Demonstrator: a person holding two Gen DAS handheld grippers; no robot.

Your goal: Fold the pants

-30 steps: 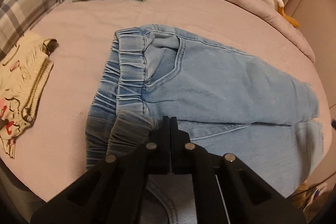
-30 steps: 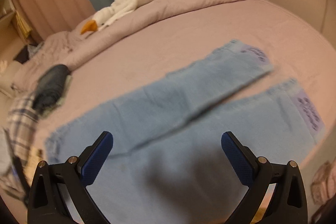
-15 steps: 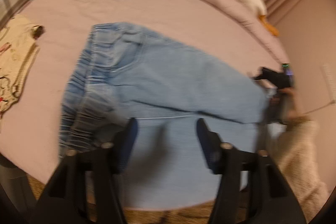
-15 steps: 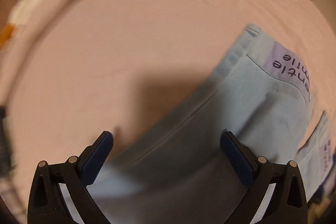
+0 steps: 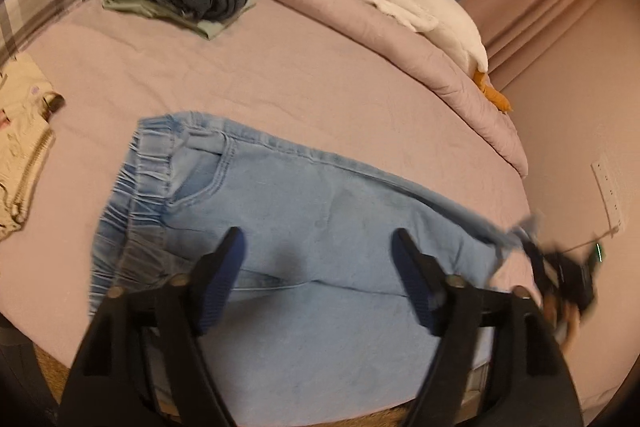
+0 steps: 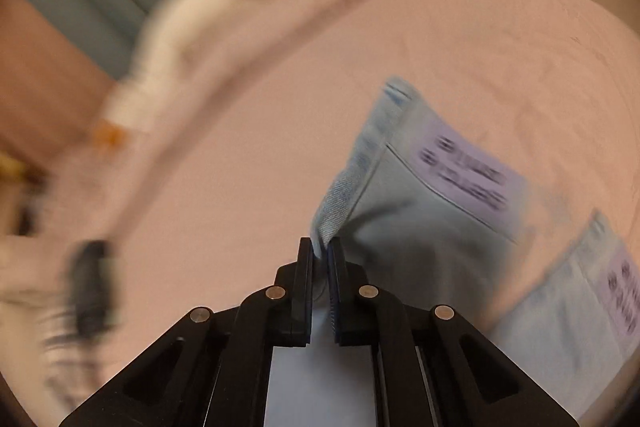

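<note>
**Right tool clamped on leg edge, left tool wide**

We find the light blue denim pants (image 5: 304, 227) lying flat on the pink-sheeted bed (image 5: 280, 75), elastic waistband to the left in the left wrist view. The left tool (image 5: 316, 267) hovers above them; its jaws have just been opening and stand wide, gripping nothing. The right tool (image 6: 320, 247), jaws just closed, pinches a fold of a leg's edge near its lilac printed cuff label (image 6: 472, 179). That view is blurred.
</note>
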